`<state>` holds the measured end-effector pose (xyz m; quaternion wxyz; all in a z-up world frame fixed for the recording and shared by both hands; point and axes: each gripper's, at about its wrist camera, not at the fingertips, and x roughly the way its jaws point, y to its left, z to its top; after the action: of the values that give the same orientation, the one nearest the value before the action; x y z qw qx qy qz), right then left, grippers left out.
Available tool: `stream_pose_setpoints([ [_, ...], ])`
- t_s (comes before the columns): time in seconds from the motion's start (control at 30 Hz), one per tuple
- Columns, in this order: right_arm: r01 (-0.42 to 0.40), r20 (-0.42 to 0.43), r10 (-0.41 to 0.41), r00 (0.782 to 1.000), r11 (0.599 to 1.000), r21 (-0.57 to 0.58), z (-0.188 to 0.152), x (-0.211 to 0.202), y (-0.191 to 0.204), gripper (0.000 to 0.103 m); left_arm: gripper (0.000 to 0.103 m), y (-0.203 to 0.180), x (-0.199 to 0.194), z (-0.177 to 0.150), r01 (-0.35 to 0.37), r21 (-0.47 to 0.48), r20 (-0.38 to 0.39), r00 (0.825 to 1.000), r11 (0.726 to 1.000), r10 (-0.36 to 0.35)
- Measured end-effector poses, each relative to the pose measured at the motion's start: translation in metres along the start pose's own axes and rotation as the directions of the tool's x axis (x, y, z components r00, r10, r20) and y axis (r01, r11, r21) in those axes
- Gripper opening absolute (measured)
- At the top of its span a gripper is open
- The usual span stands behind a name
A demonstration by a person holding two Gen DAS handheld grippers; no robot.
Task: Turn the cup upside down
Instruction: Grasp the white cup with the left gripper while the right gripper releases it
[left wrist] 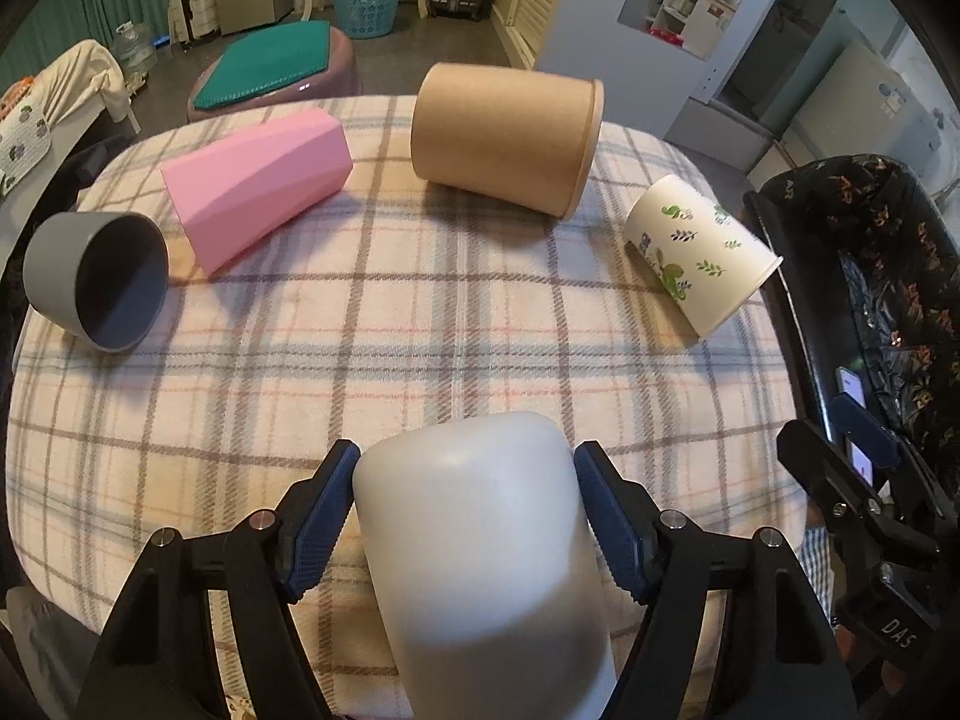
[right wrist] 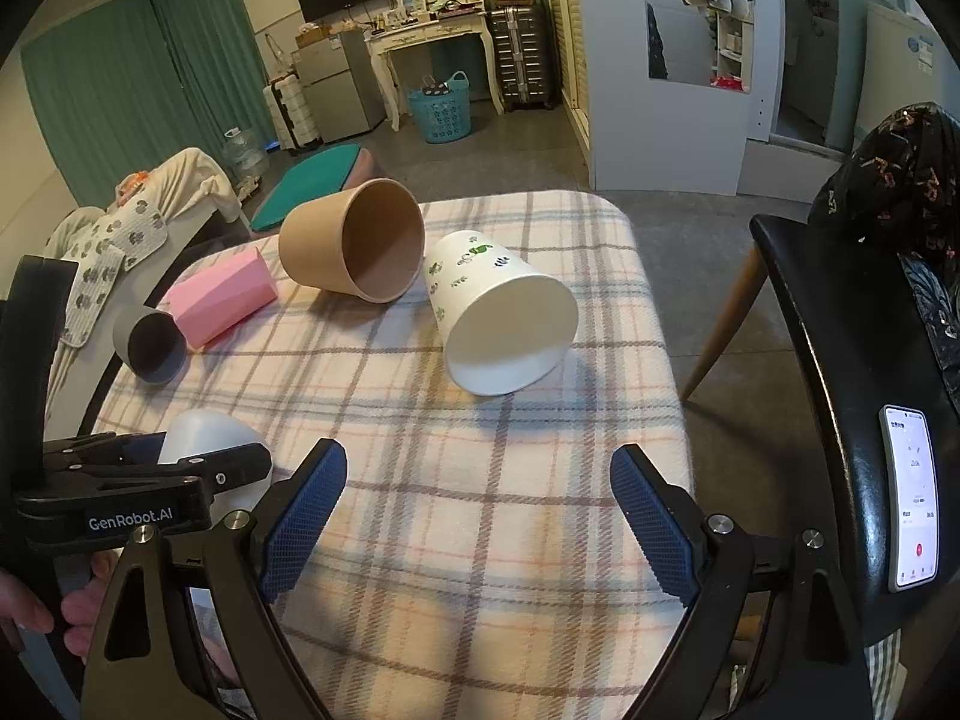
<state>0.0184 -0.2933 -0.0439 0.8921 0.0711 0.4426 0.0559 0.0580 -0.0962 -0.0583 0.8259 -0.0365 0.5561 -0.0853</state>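
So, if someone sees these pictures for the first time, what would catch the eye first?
Probably the white cup, large in the left wrist view, between the fingers of the left gripper. Beyond it, four more cups lie on their sides on the checked tablecloth: grey, pink, brown and a leaf-printed one. The right gripper is open over the cloth.

At lower centre of its own view the left gripper (left wrist: pixel 465 516) has both blue pads pressed against a white cup (left wrist: pixel 480 552), while the right gripper (right wrist: pixel 477 516) at lower centre of its own view stands wide apart, holding nothing.
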Motion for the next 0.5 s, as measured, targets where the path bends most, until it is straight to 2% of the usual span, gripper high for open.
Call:
stream_pose_setpoints([
  [0.23, 0.003, 0.014, -0.003, 1.000, 1.000, -0.009, -0.002, -0.006, 0.006, 0.090, 0.074, 0.005, -0.030, 0.010, -0.009, 0.000, 0.105, 0.994, 1.000, 0.008],
  [0.33, 0.005, 0.019, -0.005, 1.000, 1.000, -0.012, -0.003, -0.008, 0.009, 0.090, 0.074, 0.007, -0.042, 0.016, -0.034, -0.002, 0.167, 0.985, 0.999, 0.034],
  [0.5, 0.007, 0.015, -0.007, 1.000, 1.000, -0.017, -0.004, -0.008, 0.012, 0.090, 0.074, 0.010, -0.044, 0.022, -0.061, -0.006, 0.221, 0.973, 0.998, 0.061],
])
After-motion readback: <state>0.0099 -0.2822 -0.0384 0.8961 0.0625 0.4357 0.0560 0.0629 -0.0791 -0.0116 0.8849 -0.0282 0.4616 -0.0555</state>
